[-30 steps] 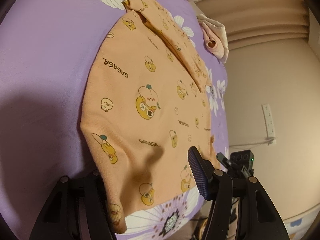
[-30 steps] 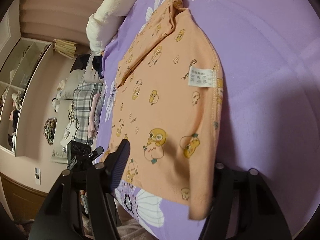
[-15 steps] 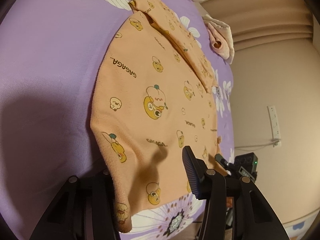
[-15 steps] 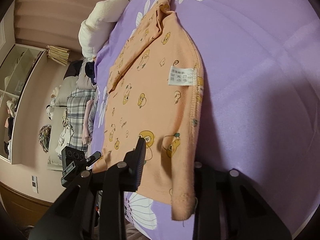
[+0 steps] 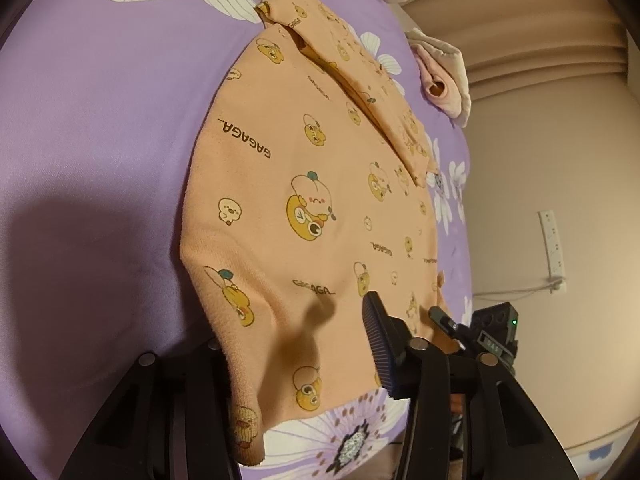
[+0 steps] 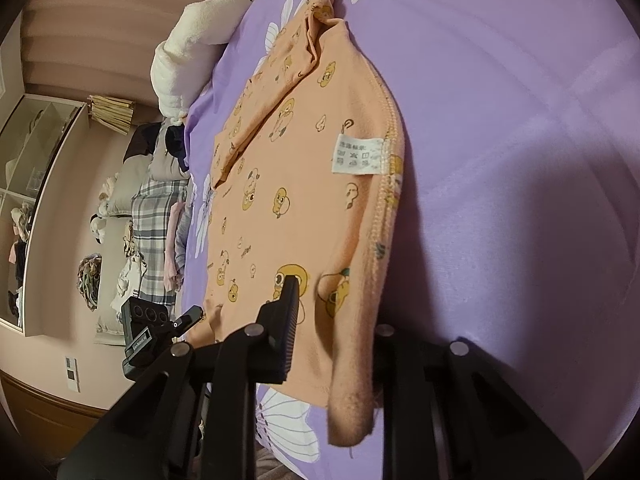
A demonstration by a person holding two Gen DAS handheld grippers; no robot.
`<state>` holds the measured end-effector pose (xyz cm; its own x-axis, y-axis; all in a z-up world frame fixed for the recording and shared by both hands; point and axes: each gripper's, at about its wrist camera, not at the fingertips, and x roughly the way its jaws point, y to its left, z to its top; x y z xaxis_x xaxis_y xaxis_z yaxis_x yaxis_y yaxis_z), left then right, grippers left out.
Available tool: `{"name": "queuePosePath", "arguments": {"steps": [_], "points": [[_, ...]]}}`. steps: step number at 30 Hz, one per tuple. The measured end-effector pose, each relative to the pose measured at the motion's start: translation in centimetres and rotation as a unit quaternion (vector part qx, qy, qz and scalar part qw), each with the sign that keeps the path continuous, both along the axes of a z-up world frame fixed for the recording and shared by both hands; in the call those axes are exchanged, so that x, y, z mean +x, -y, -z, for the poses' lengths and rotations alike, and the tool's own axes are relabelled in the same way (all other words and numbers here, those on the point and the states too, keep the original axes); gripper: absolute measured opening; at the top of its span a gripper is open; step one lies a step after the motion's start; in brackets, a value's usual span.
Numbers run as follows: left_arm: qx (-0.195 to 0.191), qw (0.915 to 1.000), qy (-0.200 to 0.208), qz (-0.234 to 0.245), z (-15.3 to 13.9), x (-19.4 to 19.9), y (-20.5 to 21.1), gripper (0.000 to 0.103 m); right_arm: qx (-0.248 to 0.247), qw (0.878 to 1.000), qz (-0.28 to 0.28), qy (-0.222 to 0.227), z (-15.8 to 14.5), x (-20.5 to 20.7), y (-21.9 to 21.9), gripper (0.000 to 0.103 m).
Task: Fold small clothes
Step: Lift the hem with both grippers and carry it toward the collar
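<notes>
A small orange shirt [image 5: 316,200] printed with yellow cartoon ducks lies on the purple flowered bedsheet [image 5: 88,120], one sleeve folded over its far side. It also shows in the right wrist view [image 6: 296,184], where a white care label [image 6: 356,154] faces up. My left gripper [image 5: 296,356] is open, its jaws on either side of the shirt's near hem corner; the left finger is hidden under the cloth. My right gripper [image 6: 336,320] is open and narrower around the other hem corner, the right finger behind the hanging cloth.
A pink and cream garment [image 5: 444,80] lies at the bed's far edge. A white fluffy pillow [image 6: 188,48] lies at the head of the bed. A pile of plaid clothes [image 6: 152,232] and a shelf unit [image 6: 28,208] stand beside the bed. A wall socket [image 5: 554,248] is on the wall.
The right gripper's jaws have narrowed around the hem corner and the cloth there hangs higher. The left gripper has shifted slightly forward along the hem, jaws still wide.
</notes>
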<state>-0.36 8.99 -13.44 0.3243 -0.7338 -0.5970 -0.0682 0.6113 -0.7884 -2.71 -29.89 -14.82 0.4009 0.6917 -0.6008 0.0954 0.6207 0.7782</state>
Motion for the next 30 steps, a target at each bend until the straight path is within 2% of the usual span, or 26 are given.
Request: {"name": "queuePosePath", "arguments": {"steps": [2,5,8,11,14,23,30], "points": [[0.004,1.0000,-0.004,-0.003,0.2,0.1,-0.1,0.031,0.000,1.000,-0.001,-0.001,-0.1,0.0,-0.2,0.018],[-0.002,0.9999,-0.008,-0.007,0.5,0.1,-0.5,0.029,0.006,1.000,-0.001,-0.003,0.2,0.0,-0.1,0.017],[0.001,0.9999,-0.009,-0.011,0.6,0.1,-0.7,0.021,0.007,1.000,0.001,-0.003,0.3,0.0,0.0,0.013],[-0.005,0.9998,-0.010,-0.015,0.7,0.2,-1.0,0.007,0.002,1.000,0.001,0.002,0.2,-0.2,-0.1,0.011],[-0.014,0.9998,-0.002,-0.016,0.3,0.2,-1.0,0.004,0.001,1.000,-0.001,0.012,-0.2,-0.3,-0.4,0.009],[-0.054,0.9975,0.044,-0.014,-2.1,0.5,-1.2,0.003,0.004,0.998,-0.011,0.060,-2.4,-0.2,-1.1,0.008],[-0.063,0.9942,0.086,-0.012,-4.5,1.0,-1.0,0.000,0.009,0.996,-0.013,0.087,-4.1,0.0,-1.4,0.008]]}}
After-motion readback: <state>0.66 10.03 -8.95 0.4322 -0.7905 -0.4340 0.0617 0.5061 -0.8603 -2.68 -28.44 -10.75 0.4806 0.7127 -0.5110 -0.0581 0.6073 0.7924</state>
